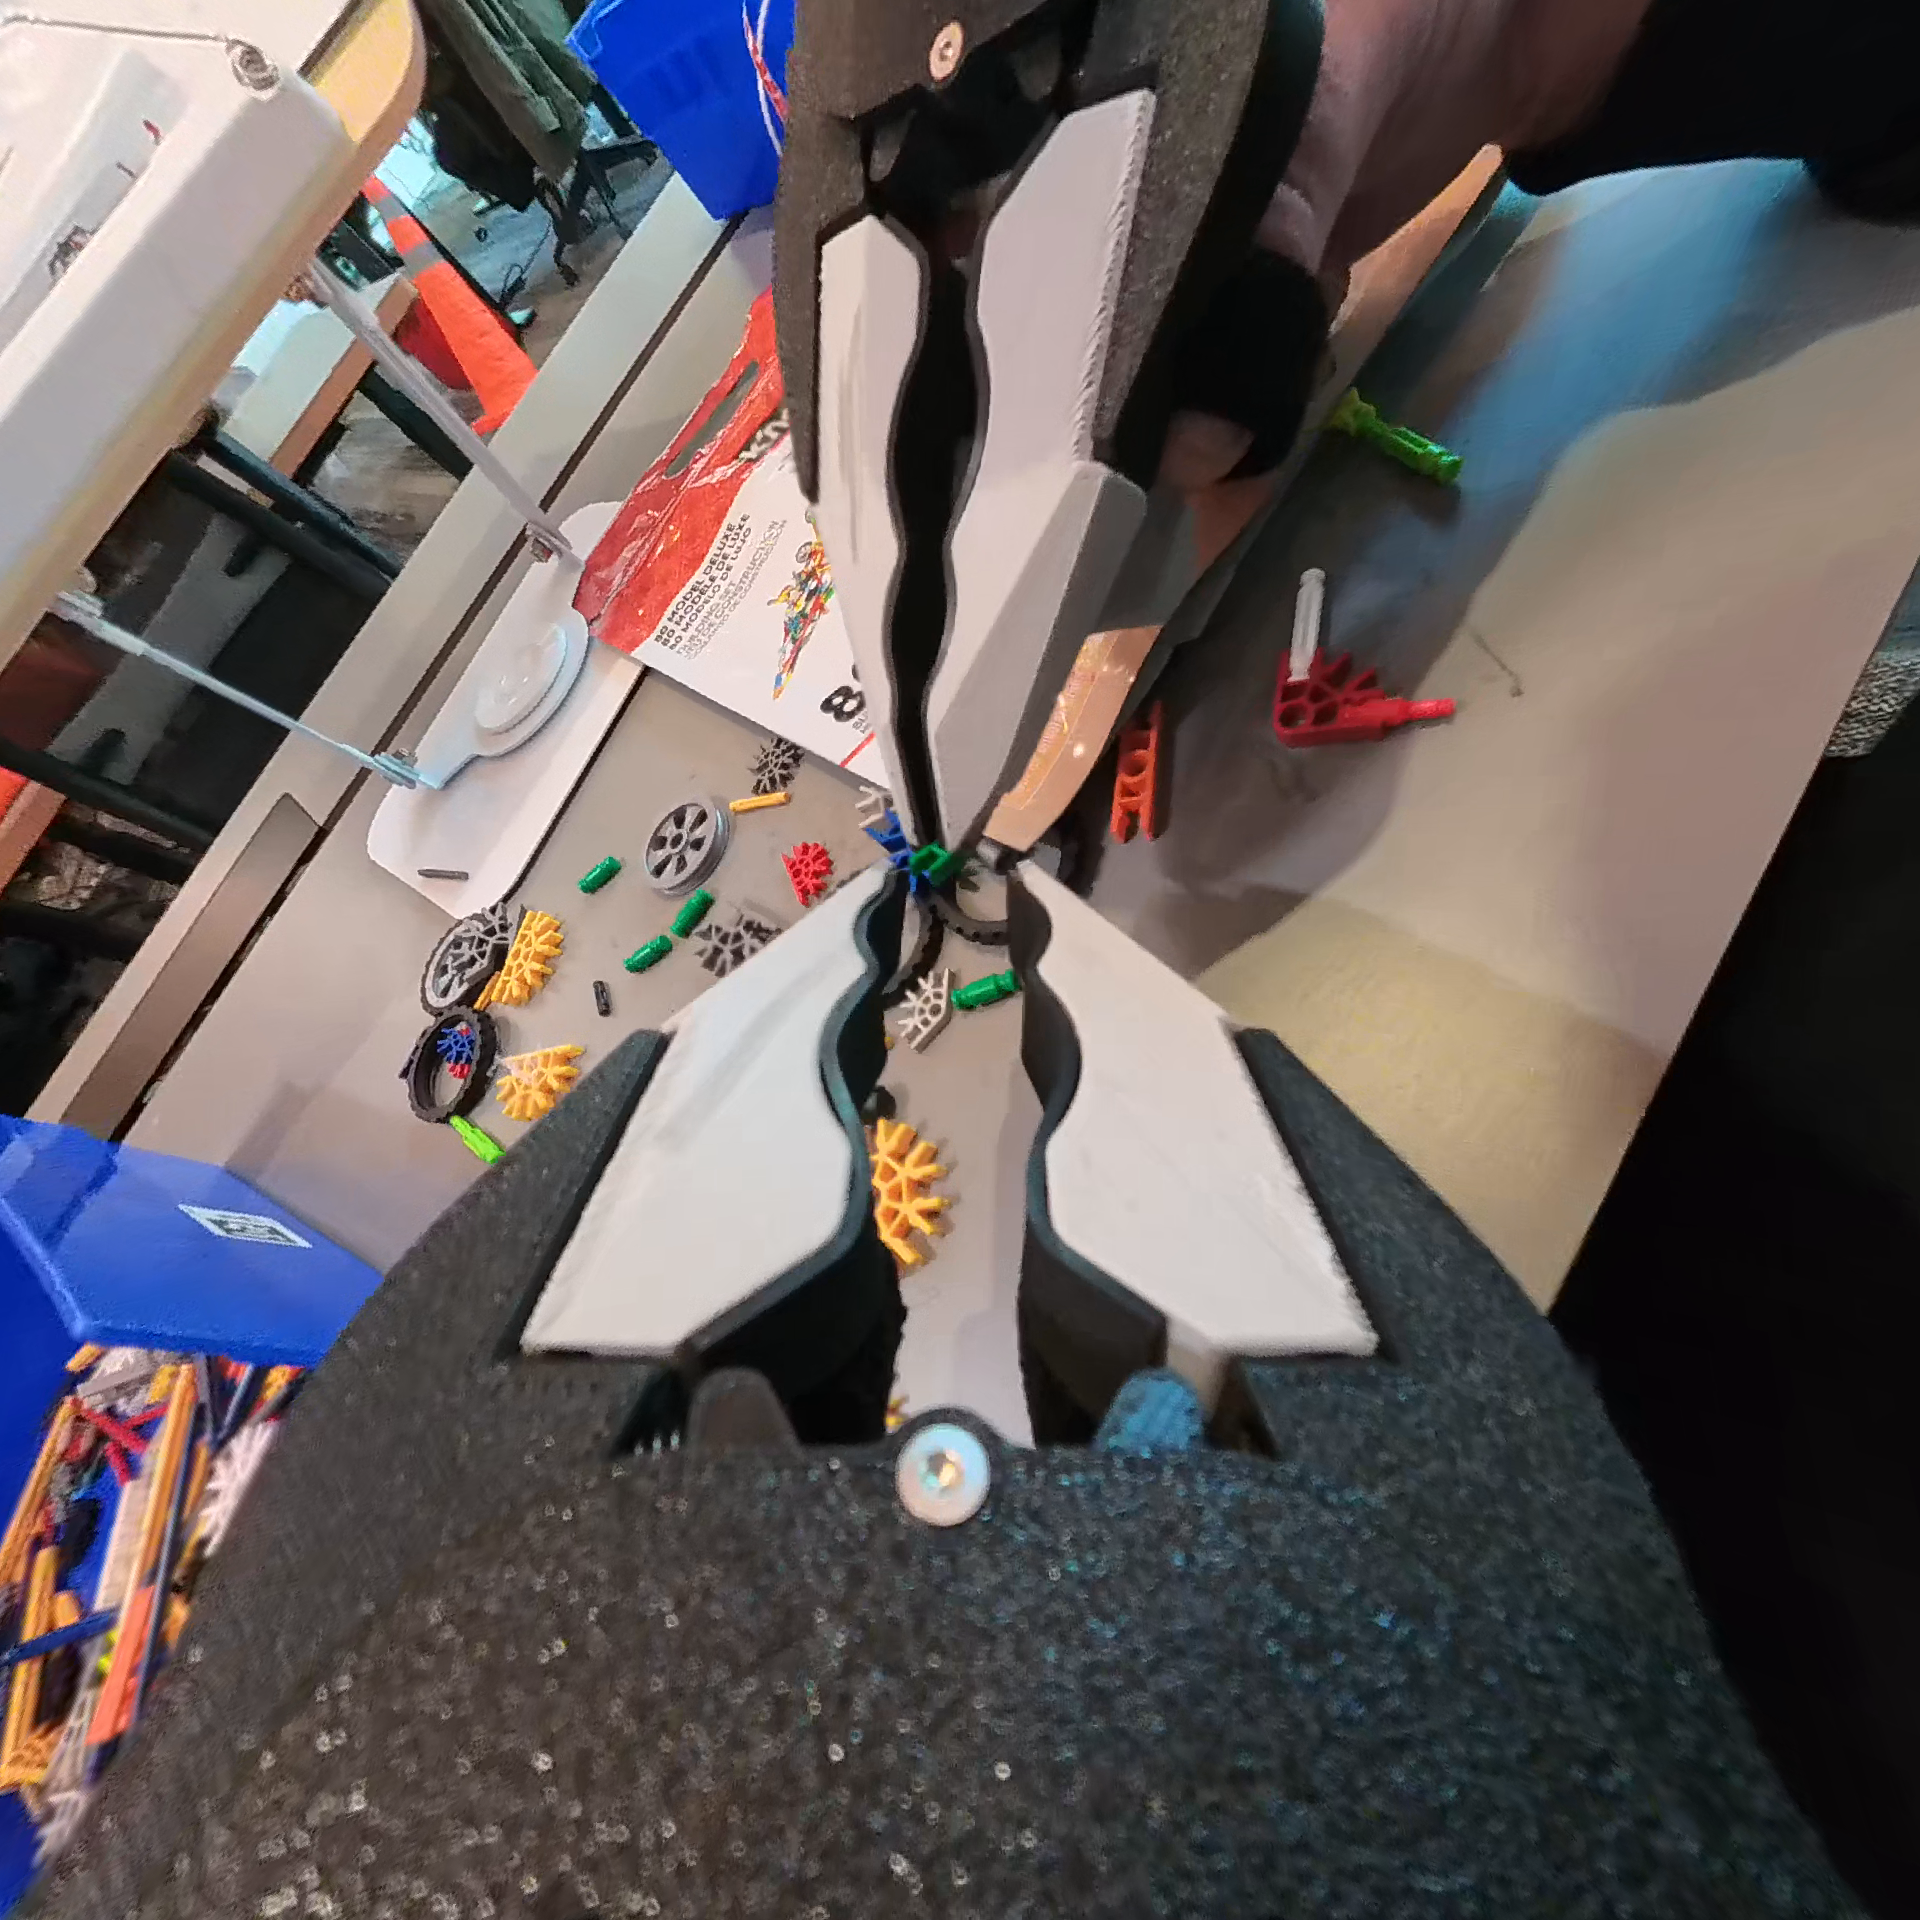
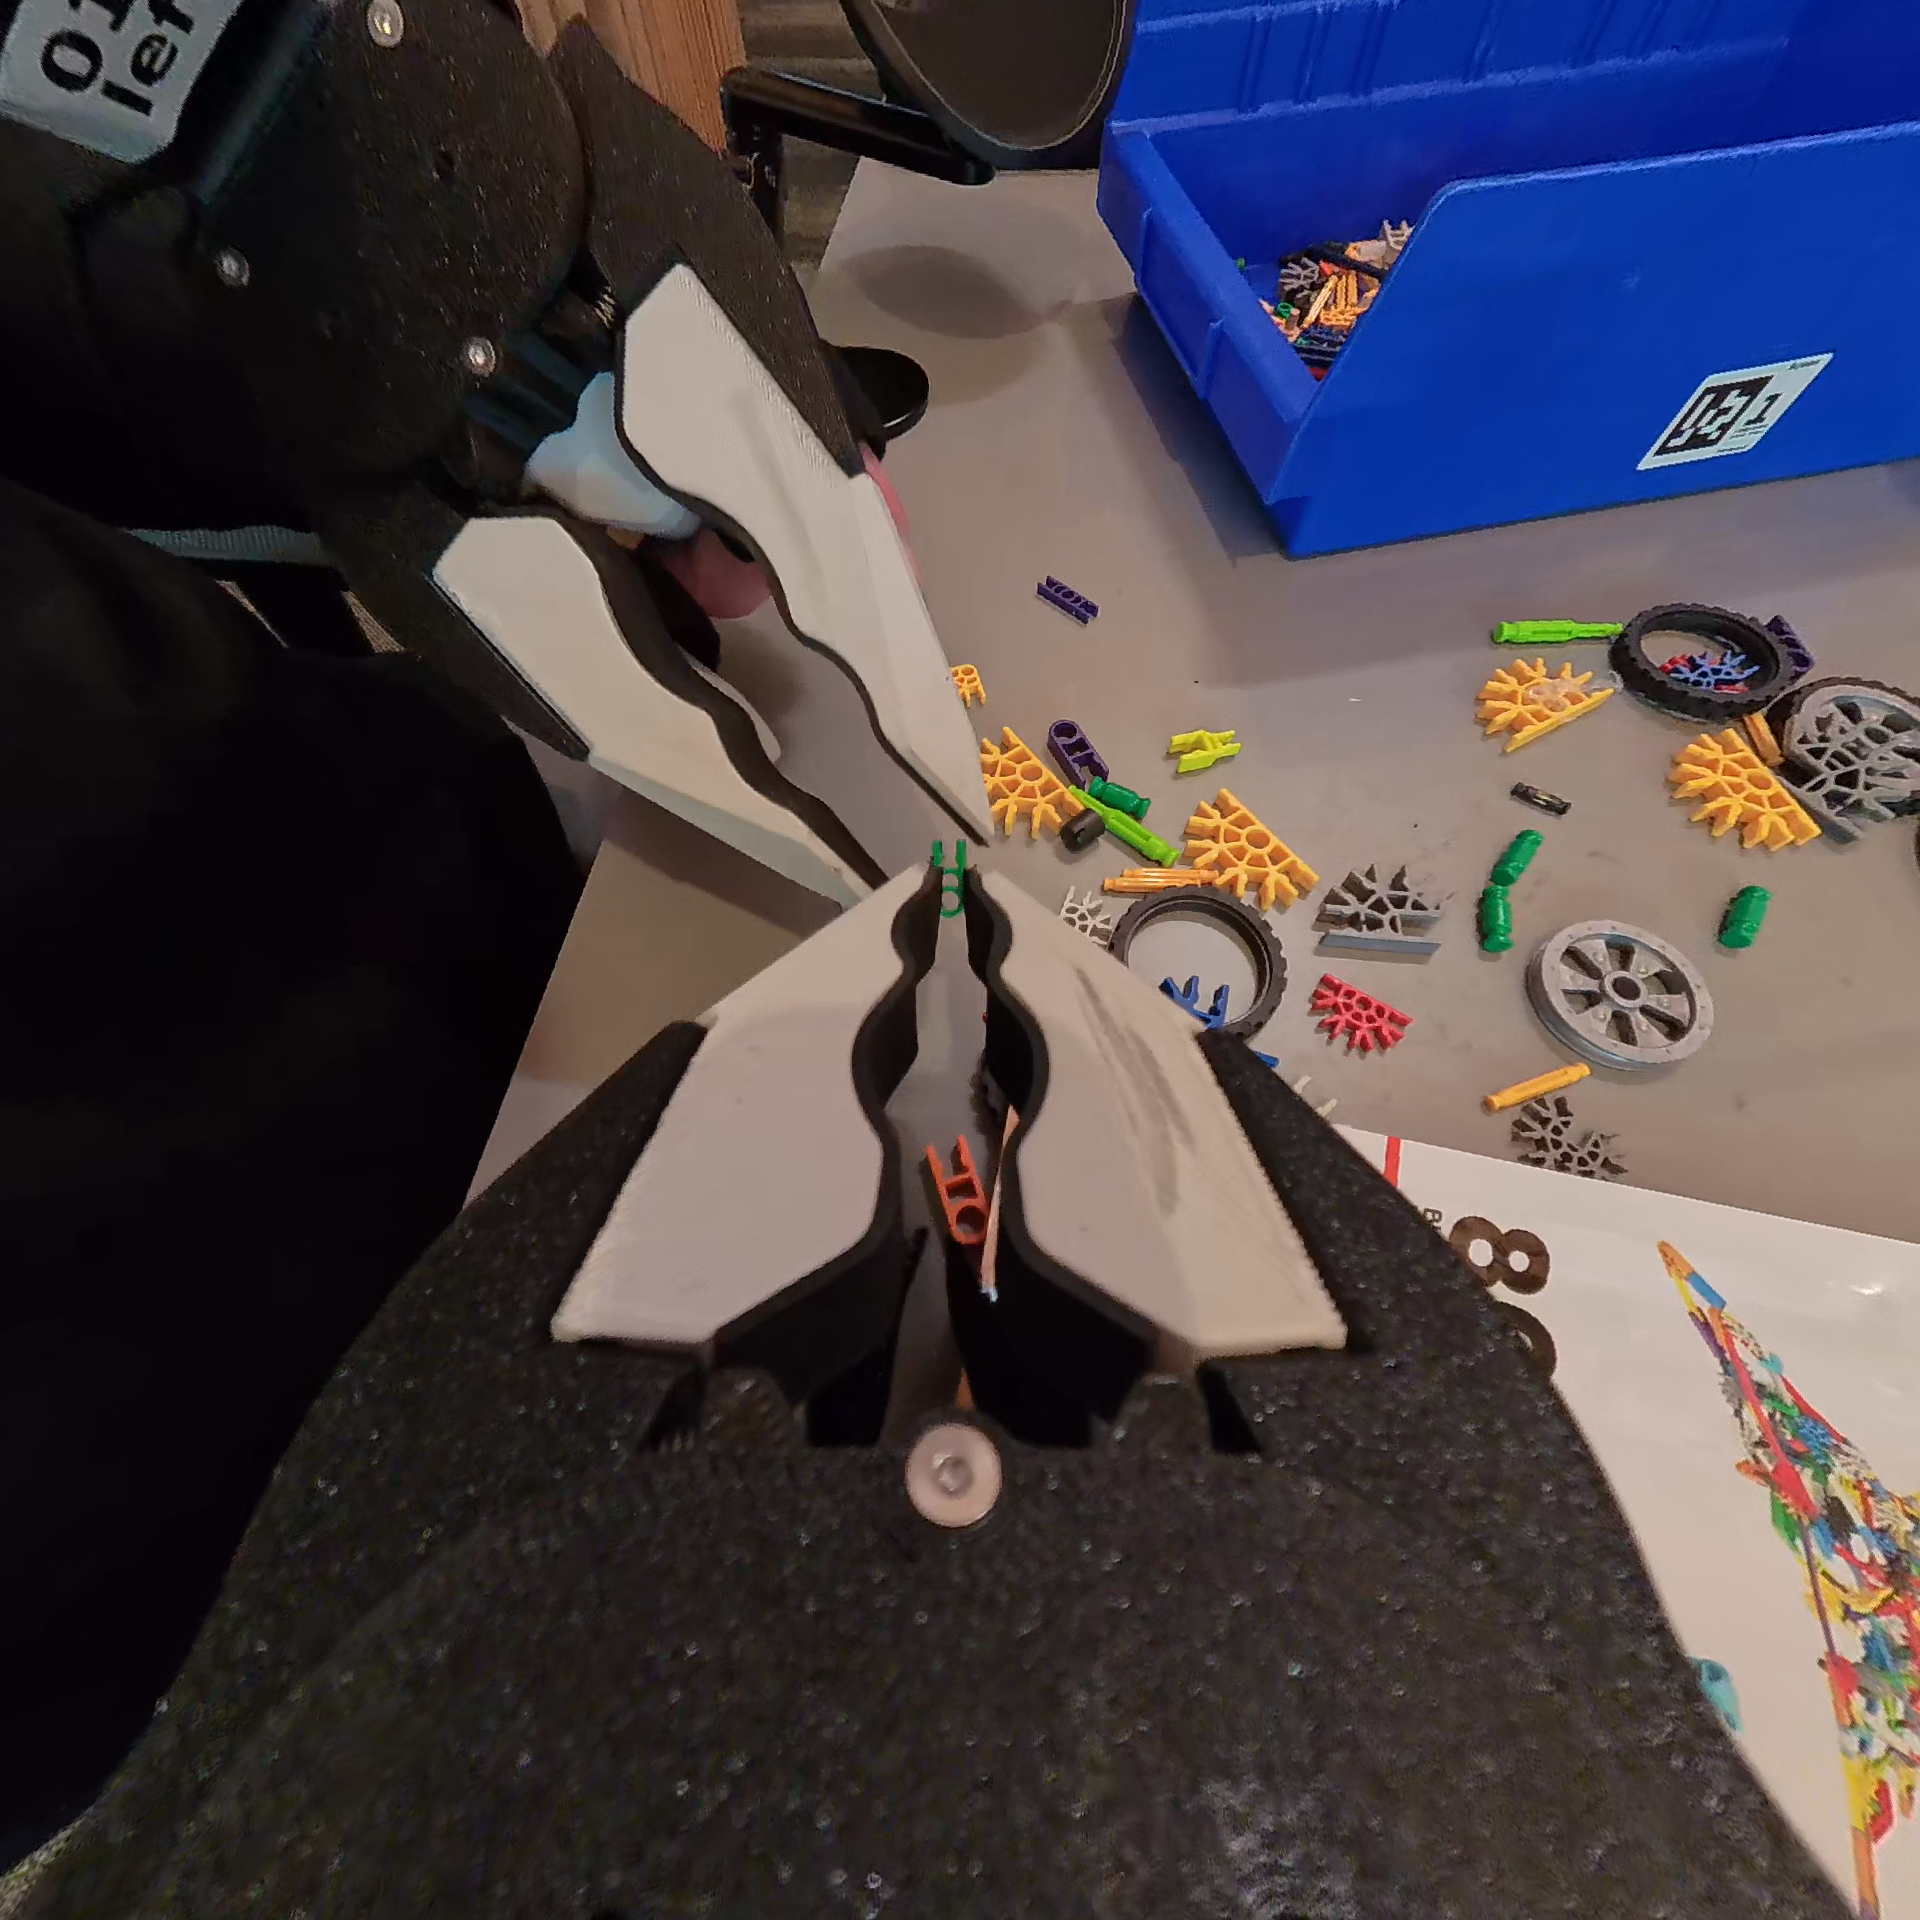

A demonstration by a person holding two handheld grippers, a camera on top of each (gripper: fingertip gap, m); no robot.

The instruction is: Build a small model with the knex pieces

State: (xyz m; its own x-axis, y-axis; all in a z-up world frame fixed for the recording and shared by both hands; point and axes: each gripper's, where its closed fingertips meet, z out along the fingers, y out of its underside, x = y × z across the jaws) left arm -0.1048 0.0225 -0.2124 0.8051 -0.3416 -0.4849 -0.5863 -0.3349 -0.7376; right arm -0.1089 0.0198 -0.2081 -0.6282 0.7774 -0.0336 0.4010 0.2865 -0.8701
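A grey table (image 2: 1039,520) is carrying a glossy blue plastic bin (image 2: 1558,343) bearing a square black-and-white marker sticker, and a white printed booklet (image 2: 1662,1403). Only the left wrist view is showing a red connector with rods (image 1: 1340,698); only the right is looking into the bin's jumbled parts. The rough black, grey-fingered left gripper (image 1: 951,871) is sitting slightly parted, tips meeting the right gripper (image 2: 951,878), which is pinching a small green clip (image 2: 949,871) above scattered yellow fan-shaped connectors (image 2: 1247,847) and ribbed tyres.
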